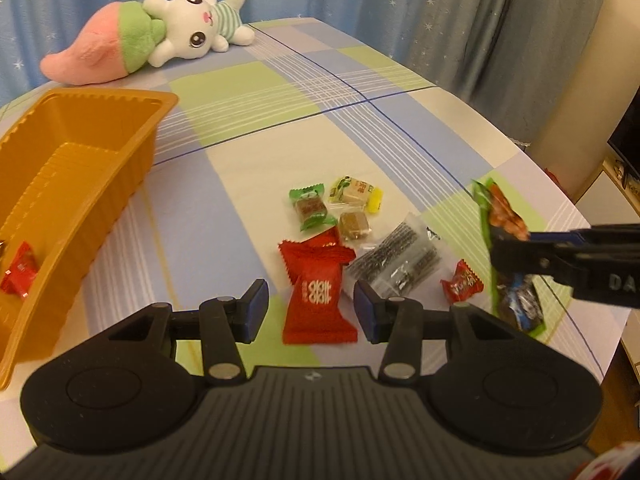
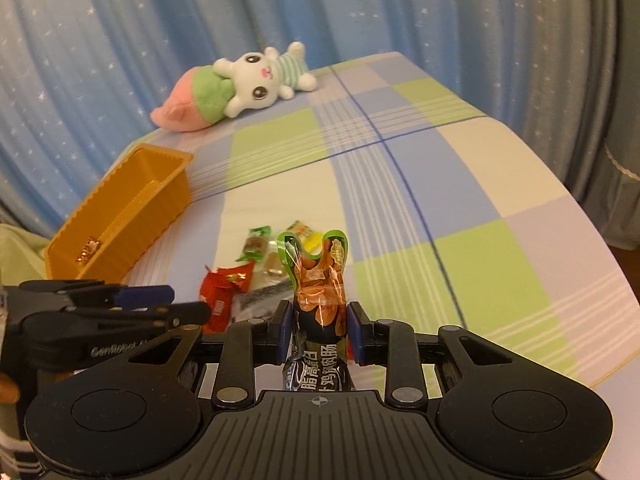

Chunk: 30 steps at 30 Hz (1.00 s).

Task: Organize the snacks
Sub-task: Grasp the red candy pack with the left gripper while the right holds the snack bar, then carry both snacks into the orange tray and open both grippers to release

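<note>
My left gripper (image 1: 311,306) is open, its pads on either side of a large red candy packet (image 1: 318,304) on the table. My right gripper (image 2: 319,330) is shut on a long green-edged sausage packet (image 2: 318,276) and holds it upright; the packet (image 1: 505,224) also shows at the right of the left wrist view, pinched by the right gripper (image 1: 516,252). Loose snacks lie in a cluster: a green candy (image 1: 310,207), a yellow one (image 1: 356,194), a brown cube (image 1: 354,226), a clear dark packet (image 1: 398,264) and a small red candy (image 1: 462,282). The orange tray (image 1: 132,160) holds a red candy (image 1: 19,274).
A plush rabbit with a pink carrot (image 1: 160,34) lies at the table's far end. Blue curtains (image 2: 160,40) hang behind. The checked tablecloth (image 1: 280,120) drops off at the right edge. The left gripper (image 2: 120,300) shows at the left of the right wrist view.
</note>
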Each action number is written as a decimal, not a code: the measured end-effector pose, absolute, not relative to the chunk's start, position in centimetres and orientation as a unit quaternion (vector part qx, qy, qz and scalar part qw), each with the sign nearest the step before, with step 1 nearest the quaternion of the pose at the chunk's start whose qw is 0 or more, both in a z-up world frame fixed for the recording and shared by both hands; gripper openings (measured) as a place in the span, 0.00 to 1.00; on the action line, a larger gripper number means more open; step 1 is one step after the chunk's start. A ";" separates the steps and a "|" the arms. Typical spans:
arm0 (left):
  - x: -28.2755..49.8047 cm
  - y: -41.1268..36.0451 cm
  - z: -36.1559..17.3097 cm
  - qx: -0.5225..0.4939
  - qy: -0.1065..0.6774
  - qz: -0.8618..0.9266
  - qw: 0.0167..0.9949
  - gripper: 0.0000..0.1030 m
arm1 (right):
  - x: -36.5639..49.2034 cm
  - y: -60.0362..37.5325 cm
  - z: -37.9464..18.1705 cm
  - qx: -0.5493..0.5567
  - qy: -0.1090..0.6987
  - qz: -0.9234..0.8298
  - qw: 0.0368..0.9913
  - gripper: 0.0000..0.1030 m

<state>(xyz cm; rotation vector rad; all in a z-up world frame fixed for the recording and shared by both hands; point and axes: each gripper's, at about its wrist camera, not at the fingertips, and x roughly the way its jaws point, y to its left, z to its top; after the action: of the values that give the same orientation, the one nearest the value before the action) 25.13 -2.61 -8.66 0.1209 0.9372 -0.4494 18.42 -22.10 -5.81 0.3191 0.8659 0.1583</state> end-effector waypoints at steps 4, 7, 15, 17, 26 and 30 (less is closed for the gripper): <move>25.9 -3.2 -9.4 0.067 0.454 -0.222 0.860 0.36 | 17.9 -22.8 -5.9 0.159 0.420 0.062 0.892 0.29; 26.2 -3.4 -9.8 0.068 0.457 -0.225 0.858 0.30 | 17.6 -23.1 -5.9 0.162 0.420 0.056 0.891 0.29; 25.8 -3.0 -9.6 0.071 0.452 -0.226 0.860 0.19 | 17.3 -22.7 -5.7 0.159 0.420 0.061 0.891 0.29; 25.4 -2.6 -9.3 0.069 0.451 -0.222 0.862 0.19 | 17.4 -22.3 -5.6 0.157 0.420 0.067 0.891 0.29; 22.5 0.7 -7.2 0.040 0.445 -0.196 0.873 0.18 | 17.6 -20.0 -4.9 0.142 0.416 0.105 0.892 0.29; 21.1 2.3 -6.2 0.027 0.440 -0.183 0.879 0.18 | 17.5 -18.7 -4.5 0.133 0.414 0.128 0.891 0.29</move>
<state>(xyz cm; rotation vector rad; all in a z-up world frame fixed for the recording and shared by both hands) 21.11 2.25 -6.18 0.0567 0.9173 -0.3824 17.53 -18.73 -4.53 0.2751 0.8602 0.2662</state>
